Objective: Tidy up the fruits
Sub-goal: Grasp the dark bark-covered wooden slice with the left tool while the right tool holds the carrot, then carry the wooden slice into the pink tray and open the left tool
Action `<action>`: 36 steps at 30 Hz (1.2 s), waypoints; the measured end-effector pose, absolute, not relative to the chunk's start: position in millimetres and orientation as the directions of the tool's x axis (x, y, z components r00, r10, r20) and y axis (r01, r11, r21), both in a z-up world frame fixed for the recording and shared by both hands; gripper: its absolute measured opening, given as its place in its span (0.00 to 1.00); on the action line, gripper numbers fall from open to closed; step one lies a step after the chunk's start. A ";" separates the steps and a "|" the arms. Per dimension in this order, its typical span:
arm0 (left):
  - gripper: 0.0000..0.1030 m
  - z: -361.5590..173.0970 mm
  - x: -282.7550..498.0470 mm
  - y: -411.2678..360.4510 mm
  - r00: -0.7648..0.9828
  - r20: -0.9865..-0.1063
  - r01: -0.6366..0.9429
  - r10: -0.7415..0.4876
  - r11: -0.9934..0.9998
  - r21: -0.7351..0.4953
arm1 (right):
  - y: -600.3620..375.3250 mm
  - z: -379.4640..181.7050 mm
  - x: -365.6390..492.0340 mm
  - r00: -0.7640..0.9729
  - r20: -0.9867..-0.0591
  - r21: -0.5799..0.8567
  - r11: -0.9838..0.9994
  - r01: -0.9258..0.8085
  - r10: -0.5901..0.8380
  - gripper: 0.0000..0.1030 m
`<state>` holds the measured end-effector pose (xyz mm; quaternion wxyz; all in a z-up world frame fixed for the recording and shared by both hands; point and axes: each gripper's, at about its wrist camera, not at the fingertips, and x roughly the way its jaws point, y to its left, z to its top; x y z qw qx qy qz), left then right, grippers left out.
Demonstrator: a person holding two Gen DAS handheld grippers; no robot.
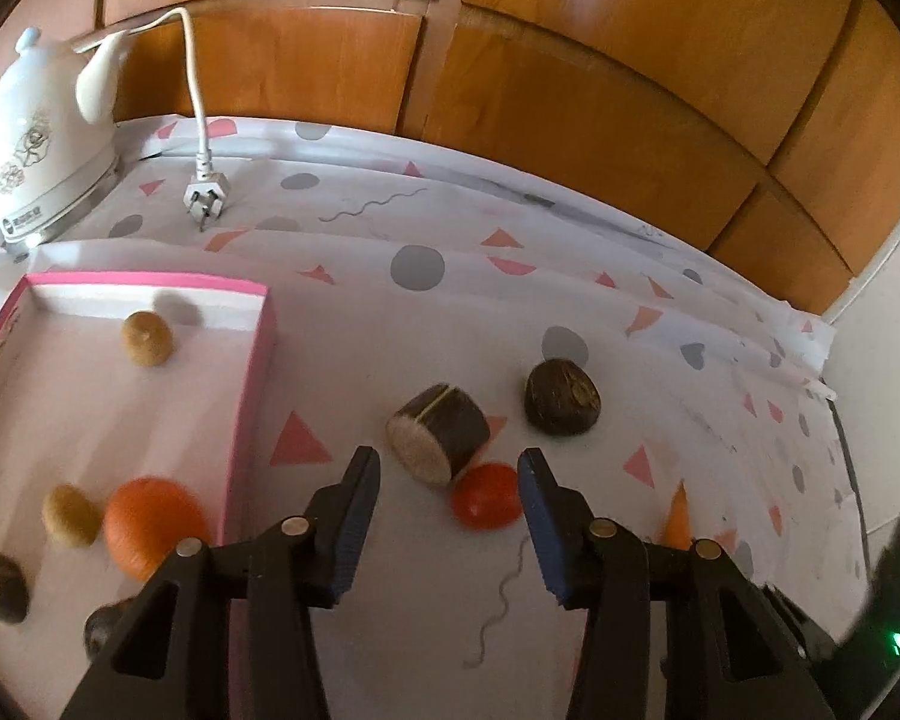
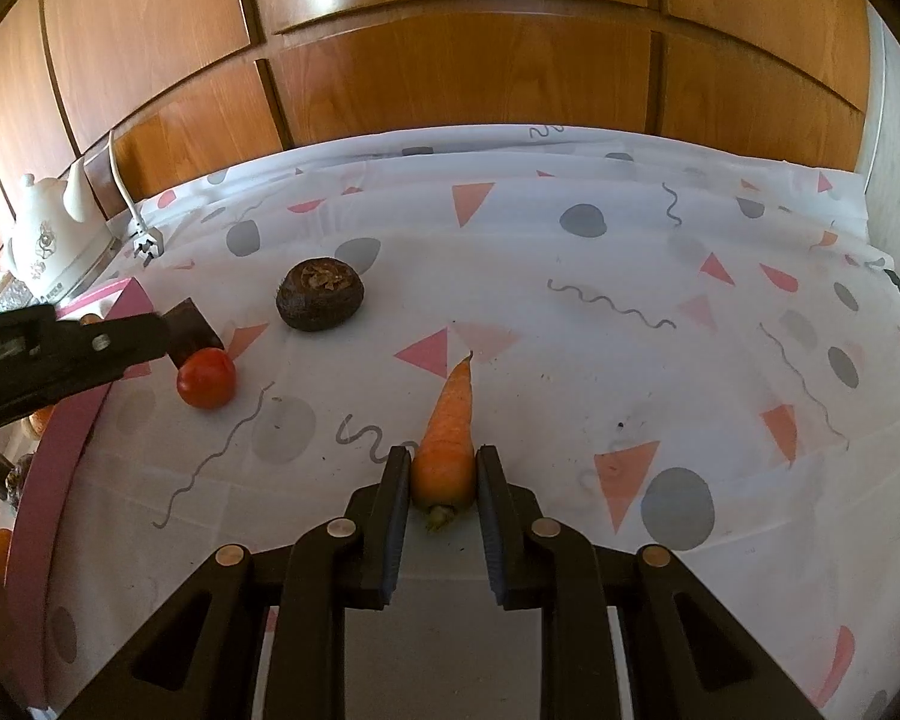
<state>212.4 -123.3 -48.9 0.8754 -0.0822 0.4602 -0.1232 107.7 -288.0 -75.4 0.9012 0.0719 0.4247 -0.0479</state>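
My left gripper stands open over the patterned cloth, nothing pressed between its pads. Just ahead of its tips lie a red tomato and a brown cut cylinder piece, with a dark round fruit further right. The pink-rimmed tray to the left holds an orange, two tan balls and a brown cut piece. My right gripper is shut on the thick end of a carrot that lies on the cloth. The right wrist view also has the tomato and the dark fruit.
A white kettle stands at the back left, its cord and plug lying on the cloth. Wooden cabinet panels close off the far side. The table's right edge drops off beside a white wall.
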 end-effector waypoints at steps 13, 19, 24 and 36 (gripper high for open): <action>0.42 -71.7 241.3 -130.2 0.522 -0.807 0.097 -0.276 0.959 -0.266 | -286.3 -75.9 106.8 0.636 -0.770 0.068 0.987 0.147 -0.041 0.21; 0.41 -53.9 224.9 -120.6 0.541 -0.783 0.147 -0.306 0.952 -0.270 | -283.8 -75.5 106.7 0.634 -0.772 0.052 0.988 0.146 -0.053 0.21; 0.41 -36.4 188.9 -115.1 0.552 -0.768 0.211 -0.325 0.945 -0.249 | -283.4 -75.5 107.6 0.629 -0.775 0.045 0.988 0.145 -0.057 0.21; 0.42 -66.0 92.1 -131.6 0.533 -0.779 0.353 -0.330 0.923 -0.150 | -285.7 -73.9 111.1 0.620 -0.782 0.044 0.989 0.141 -0.054 0.21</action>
